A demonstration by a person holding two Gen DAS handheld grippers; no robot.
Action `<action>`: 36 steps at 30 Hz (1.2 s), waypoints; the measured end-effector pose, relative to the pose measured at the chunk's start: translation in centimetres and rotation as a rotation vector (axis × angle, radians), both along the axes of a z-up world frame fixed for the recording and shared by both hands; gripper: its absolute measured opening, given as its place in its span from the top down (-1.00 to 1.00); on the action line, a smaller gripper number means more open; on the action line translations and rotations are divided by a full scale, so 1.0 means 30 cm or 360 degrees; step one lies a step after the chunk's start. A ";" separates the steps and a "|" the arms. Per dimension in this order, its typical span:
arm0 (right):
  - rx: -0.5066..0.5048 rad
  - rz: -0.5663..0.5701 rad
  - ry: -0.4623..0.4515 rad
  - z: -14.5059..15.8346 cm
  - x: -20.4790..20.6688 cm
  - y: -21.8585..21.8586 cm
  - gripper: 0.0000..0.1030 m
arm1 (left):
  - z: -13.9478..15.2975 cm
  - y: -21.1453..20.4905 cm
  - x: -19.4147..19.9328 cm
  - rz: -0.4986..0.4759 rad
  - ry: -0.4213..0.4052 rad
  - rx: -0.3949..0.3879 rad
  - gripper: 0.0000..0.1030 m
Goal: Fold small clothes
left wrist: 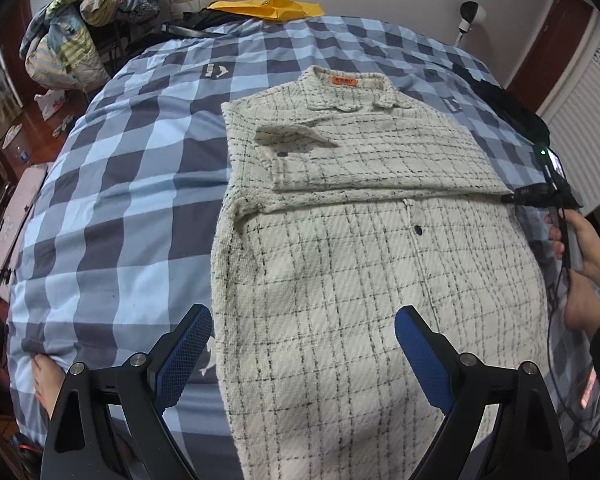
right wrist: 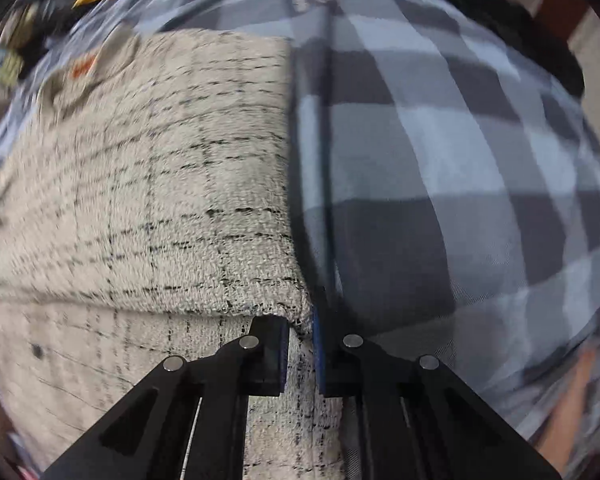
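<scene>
Nearest me, L gripper (left wrist: 304,354) w/ blue textured pads is spread wide, nothing between the fingers. It hangs over the lower left edge of the cream tweed jacket with thin black check lines (left wrist: 360,248): left finger (left wrist: 184,354) over bare cover just off the jacket's left edge, right finger (left wrist: 424,360) over the jacket body.

Jacket lies flat on the blue, grey and white checked bed cover (left wrist: 120,184), front up, collar at the far end, one sleeve folded across the chest. Wide bare cover left of the jacket, so plenty of room there; only a narrower strip shows right of it.

R gripper (right wrist: 306,322) is pressed together, pinching the jacket's right edge at the corner of the folded sleeve; cloth sits between the pads. It points steeply down, bare checked cover right of that edge. That view is blurred, fine detail lost.

In the L view, a hand (left wrist: 580,248) right of the jacket holds the R gripper's handle, black cables trailing below it.

Beyond the collar: yellow flat bag (left wrist: 270,6), pile of bedding (left wrist: 88,20) far left of it.
</scene>
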State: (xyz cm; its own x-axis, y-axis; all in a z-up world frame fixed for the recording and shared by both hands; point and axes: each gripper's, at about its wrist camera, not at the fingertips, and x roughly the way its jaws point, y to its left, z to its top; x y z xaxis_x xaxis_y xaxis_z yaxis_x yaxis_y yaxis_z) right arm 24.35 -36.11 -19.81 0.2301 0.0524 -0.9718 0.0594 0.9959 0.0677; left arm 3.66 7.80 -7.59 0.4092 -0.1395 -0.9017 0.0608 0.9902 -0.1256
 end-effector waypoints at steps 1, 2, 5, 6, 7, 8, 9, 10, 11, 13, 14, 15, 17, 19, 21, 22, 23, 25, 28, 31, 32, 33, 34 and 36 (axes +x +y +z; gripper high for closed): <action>0.0033 -0.0028 0.0013 -0.005 0.002 -0.012 0.88 | -0.003 0.003 0.001 0.0004 0.0005 -0.0002 -0.82; 0.0055 -0.0057 0.0023 -0.009 0.007 -0.027 0.87 | -0.004 0.006 0.000 0.0009 0.0006 -0.0003 -0.82; 0.0048 -0.0116 0.0105 -0.024 0.013 -0.059 0.61 | -0.001 0.015 0.001 0.0019 -0.0005 0.0000 -0.82; 0.0029 -0.0123 0.0114 -0.014 0.022 -0.076 0.37 | 0.002 0.016 0.003 0.0022 -0.0011 0.0003 -0.82; 0.0010 -0.0131 0.0122 0.002 0.019 -0.081 0.29 | 0.006 0.016 0.007 0.0025 -0.0015 0.0016 -0.82; 0.0002 -0.0137 0.0121 0.020 0.008 -0.099 0.20 | 0.009 0.017 0.018 0.0031 -0.0010 0.0037 -0.82; 0.0012 -0.0139 0.0097 0.068 0.001 -0.101 0.18 | 0.008 0.015 0.030 0.0033 -0.0001 0.0047 -0.82; 0.0018 -0.0137 0.0068 0.097 -0.006 -0.107 0.18 | 0.008 0.009 0.059 0.0025 0.0021 0.0059 -0.82; 0.0000 -0.0131 0.0026 0.135 -0.014 -0.109 0.18 | 0.008 0.002 0.082 0.0013 0.0035 0.0064 -0.82; -0.0034 -0.0117 -0.0057 0.202 -0.021 -0.101 0.17 | 0.017 -0.030 0.167 -0.0027 0.0066 0.0075 -0.82; -0.0030 -0.0108 -0.0102 0.234 -0.019 -0.093 0.17 | 0.022 -0.047 0.216 -0.0050 0.0077 0.0061 -0.83; -0.0022 -0.0104 -0.0136 0.258 -0.017 -0.084 0.16 | 0.025 -0.060 0.283 -0.0051 0.0093 0.0037 -0.86; 0.0008 -0.0095 -0.0180 0.286 0.001 -0.054 -0.08 | 0.027 -0.061 0.421 0.0069 0.0087 0.0004 -0.87; 0.0027 -0.0082 -0.0189 0.293 -0.009 -0.019 -0.12 | 0.018 -0.047 0.533 0.0230 0.0043 -0.0073 -0.88; 0.0054 -0.0055 -0.0199 0.249 0.012 0.044 -0.12 | -0.020 -0.032 0.649 0.0375 0.0051 -0.0152 -0.88; 0.0057 -0.0041 -0.0195 0.224 0.030 0.058 -0.12 | -0.048 -0.027 0.703 0.0435 0.0069 -0.0181 -0.88; 0.0060 -0.0026 -0.0192 0.209 0.051 0.078 -0.12 | -0.082 -0.025 0.754 0.0482 0.0081 -0.0187 -0.88; 0.0058 0.0025 -0.0201 0.199 0.070 0.129 -0.12 | -0.143 -0.029 0.816 0.0539 0.0089 -0.0157 -0.88; 0.0002 0.0102 -0.0230 0.191 0.068 0.185 -0.12 | -0.250 -0.030 0.870 0.0553 0.0145 -0.0079 -0.88; -0.0083 0.0189 -0.0269 0.183 0.069 0.225 -0.12 | -0.343 -0.013 0.875 0.0561 0.0173 0.0035 -0.88; -0.0113 0.0220 -0.0277 0.172 0.074 0.237 -0.12 | -0.365 -0.005 0.873 0.0560 0.0182 0.0071 -0.88; -0.0144 0.0243 -0.0275 0.165 0.074 0.243 -0.12 | -0.400 0.003 0.864 0.0555 0.0207 0.0118 -0.88; -0.0166 0.0256 -0.0270 0.158 0.076 0.243 -0.12 | -0.434 0.009 0.853 0.0545 0.0247 0.0165 -0.88; -0.0230 0.0307 -0.0218 0.119 0.086 0.239 -0.12 | -0.488 0.026 0.822 0.0513 0.0275 0.0192 -0.95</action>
